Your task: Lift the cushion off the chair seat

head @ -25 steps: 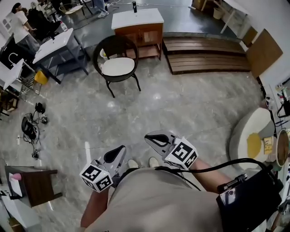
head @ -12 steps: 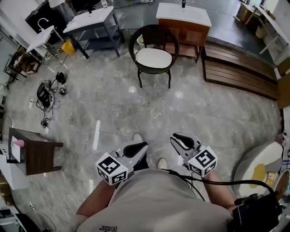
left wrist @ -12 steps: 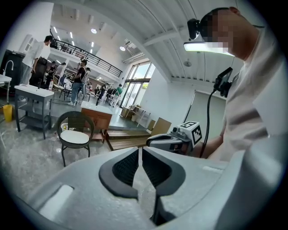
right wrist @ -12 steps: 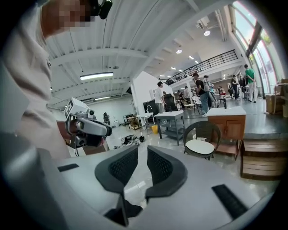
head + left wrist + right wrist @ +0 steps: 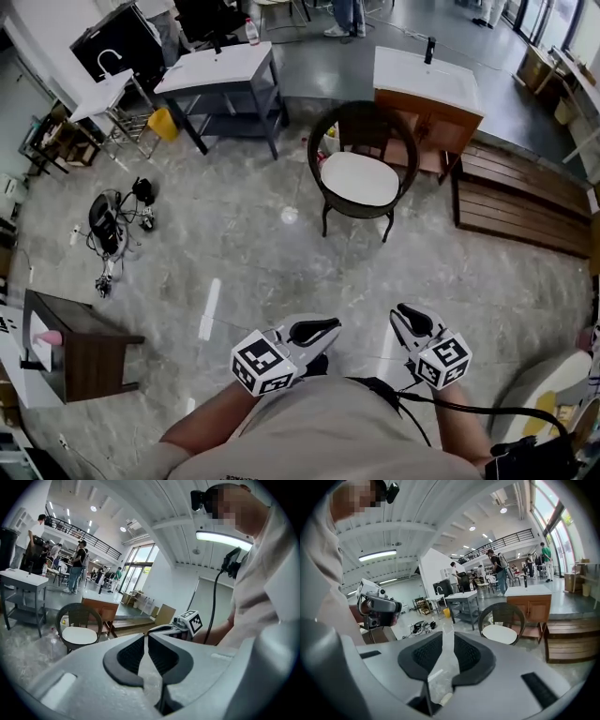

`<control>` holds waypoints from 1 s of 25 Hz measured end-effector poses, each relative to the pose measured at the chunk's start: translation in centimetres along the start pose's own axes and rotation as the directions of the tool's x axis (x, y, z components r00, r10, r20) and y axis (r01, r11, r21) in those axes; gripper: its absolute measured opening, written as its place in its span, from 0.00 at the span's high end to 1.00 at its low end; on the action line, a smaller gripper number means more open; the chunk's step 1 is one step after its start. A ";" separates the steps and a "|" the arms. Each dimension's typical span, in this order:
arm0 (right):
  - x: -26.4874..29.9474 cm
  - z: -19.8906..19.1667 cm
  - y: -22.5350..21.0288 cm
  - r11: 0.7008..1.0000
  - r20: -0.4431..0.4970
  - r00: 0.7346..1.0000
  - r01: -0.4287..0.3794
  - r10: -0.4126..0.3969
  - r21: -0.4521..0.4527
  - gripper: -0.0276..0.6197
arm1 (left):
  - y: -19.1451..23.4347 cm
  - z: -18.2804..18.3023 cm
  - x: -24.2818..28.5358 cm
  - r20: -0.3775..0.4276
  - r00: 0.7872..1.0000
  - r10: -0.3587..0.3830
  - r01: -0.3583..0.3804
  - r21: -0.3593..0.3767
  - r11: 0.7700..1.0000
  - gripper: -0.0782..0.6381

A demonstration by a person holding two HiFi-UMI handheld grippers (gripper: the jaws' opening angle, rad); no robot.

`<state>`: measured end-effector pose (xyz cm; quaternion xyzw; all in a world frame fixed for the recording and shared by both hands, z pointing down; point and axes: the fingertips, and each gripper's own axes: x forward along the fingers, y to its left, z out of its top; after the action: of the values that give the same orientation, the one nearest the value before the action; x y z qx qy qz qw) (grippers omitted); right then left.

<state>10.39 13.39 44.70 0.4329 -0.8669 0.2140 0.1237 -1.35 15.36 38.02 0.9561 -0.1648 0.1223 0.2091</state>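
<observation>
A dark wicker chair (image 5: 362,131) stands on the grey stone floor a few steps ahead, with a white cushion (image 5: 360,179) lying flat on its seat. The chair (image 5: 77,616) and the cushion (image 5: 78,635) also show in the left gripper view, and the cushion (image 5: 500,633) shows in the right gripper view. Both grippers are held low by the person's body, far short of the chair. My left gripper (image 5: 314,330) is shut and empty, its tips meeting (image 5: 146,637). My right gripper (image 5: 412,320) has its jaws opening, a narrow gap (image 5: 447,641) with nothing in it.
Behind the chair stand a wooden cabinet with a white basin top (image 5: 427,79) and a grey table (image 5: 220,70). A low wooden platform (image 5: 525,211) lies to the right. A dark side table (image 5: 80,342) and tangled cables (image 5: 108,225) are at the left. People stand far back.
The chair has come nearer and slid toward the picture's middle-right as the person walked on. Both grippers travelled along. The right jaws have parted slightly.
</observation>
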 end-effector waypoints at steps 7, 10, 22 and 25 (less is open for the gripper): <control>11.5 2.6 -6.3 0.995 -0.022 0.998 0.066 -0.065 0.071 0.84 | 10.8 3.2 -1.2 -0.027 0.999 -0.020 0.020 0.011 1.000 0.88; 16.6 2.5 -10.4 0.982 -0.024 0.998 0.069 -0.066 0.178 0.84 | 14.7 4.1 -0.5 -0.011 1.000 0.006 -0.007 -0.022 1.000 0.88; 37.0 -7.5 -34.1 0.766 -0.156 0.986 0.147 -0.062 0.626 0.73 | 31.0 8.1 11.1 -0.066 0.989 0.131 -0.141 -0.171 0.975 0.88; 41.3 -11.2 -39.4 0.654 -0.173 0.981 0.190 -0.091 0.732 0.73 | 35.1 8.6 15.1 -0.071 0.988 0.139 -0.151 -0.197 0.969 0.88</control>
<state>17.77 -31.09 81.46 0.4977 -0.6580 0.5651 0.0042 1.06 -22.56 47.64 0.9114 -0.2398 0.1471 0.3002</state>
